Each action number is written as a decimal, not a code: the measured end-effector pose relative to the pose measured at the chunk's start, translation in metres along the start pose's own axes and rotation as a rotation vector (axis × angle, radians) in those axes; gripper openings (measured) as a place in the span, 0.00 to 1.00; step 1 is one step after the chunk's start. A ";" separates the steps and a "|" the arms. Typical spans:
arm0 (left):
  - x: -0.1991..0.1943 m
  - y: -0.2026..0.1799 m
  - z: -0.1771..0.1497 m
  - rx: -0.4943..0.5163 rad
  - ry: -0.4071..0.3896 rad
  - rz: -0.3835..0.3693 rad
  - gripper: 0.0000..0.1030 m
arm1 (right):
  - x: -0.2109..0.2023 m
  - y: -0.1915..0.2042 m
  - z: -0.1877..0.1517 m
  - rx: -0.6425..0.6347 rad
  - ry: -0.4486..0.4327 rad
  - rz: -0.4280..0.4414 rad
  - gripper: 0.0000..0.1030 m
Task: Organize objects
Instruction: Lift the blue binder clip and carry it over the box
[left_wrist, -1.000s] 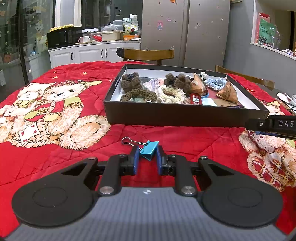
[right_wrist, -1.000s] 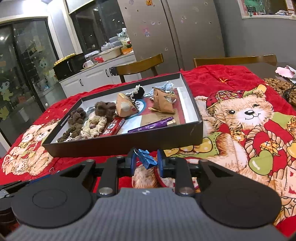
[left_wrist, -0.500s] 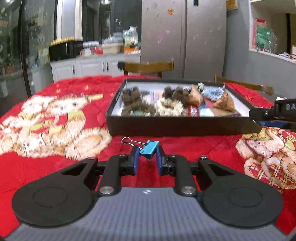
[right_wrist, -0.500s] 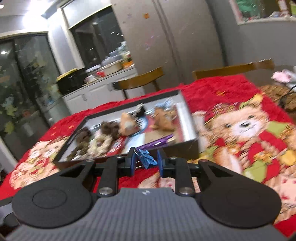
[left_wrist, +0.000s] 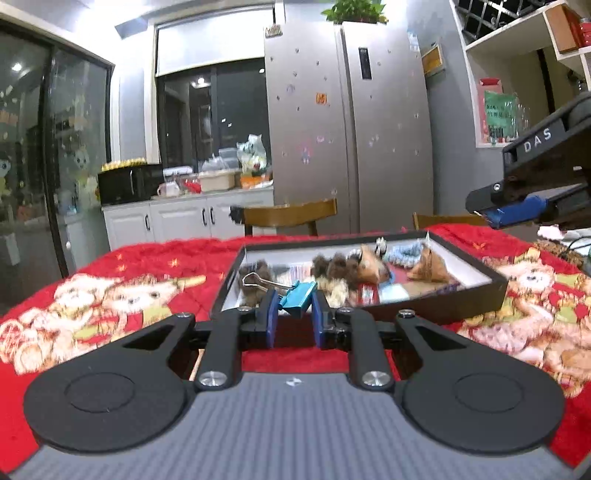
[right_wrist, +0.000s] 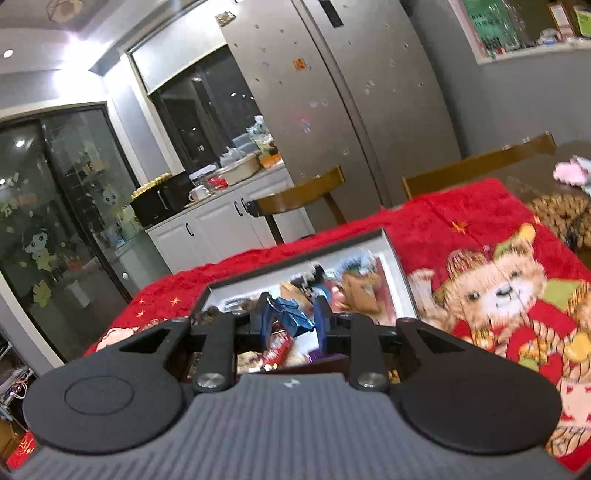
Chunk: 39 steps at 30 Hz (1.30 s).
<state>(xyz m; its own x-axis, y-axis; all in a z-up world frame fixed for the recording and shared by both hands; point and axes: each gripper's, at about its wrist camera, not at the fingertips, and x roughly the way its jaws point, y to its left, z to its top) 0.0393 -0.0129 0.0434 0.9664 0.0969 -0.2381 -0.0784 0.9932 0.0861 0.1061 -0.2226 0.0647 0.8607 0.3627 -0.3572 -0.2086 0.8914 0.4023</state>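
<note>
Red quilted bear-print cloth (left_wrist: 155, 258) spread over the surface, bare and roomy on all sides of the shallow black cardboard box (left_wrist: 495, 284) of plush toys and snack packets. Left gripper (left_wrist: 293, 315) held near level before the box's near wall, fingers clamped on a light blue binder clip (left_wrist: 299, 295). Right gripper (right_wrist: 291, 319) tilted down over the box interior, fingers pinching a dark blue binder clip (right_wrist: 291, 317).

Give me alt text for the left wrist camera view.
The left gripper grips a light blue binder clip between its fingers, in front of a black tray of small items on a red bear-print blanket.
</note>
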 end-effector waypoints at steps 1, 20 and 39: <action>0.001 0.001 0.006 -0.013 -0.005 -0.010 0.22 | 0.000 0.003 0.004 -0.005 -0.005 0.000 0.26; 0.130 0.012 0.092 -0.189 0.199 -0.200 0.22 | 0.103 -0.004 0.032 0.089 0.112 -0.019 0.26; 0.179 0.007 0.031 -0.189 0.306 -0.213 0.22 | 0.144 -0.014 -0.011 0.018 0.226 -0.096 0.27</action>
<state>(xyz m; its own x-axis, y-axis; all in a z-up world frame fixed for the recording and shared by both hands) 0.2199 0.0098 0.0317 0.8510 -0.1253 -0.5100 0.0441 0.9847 -0.1684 0.2280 -0.1804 -0.0015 0.7500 0.3297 -0.5734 -0.1209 0.9207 0.3712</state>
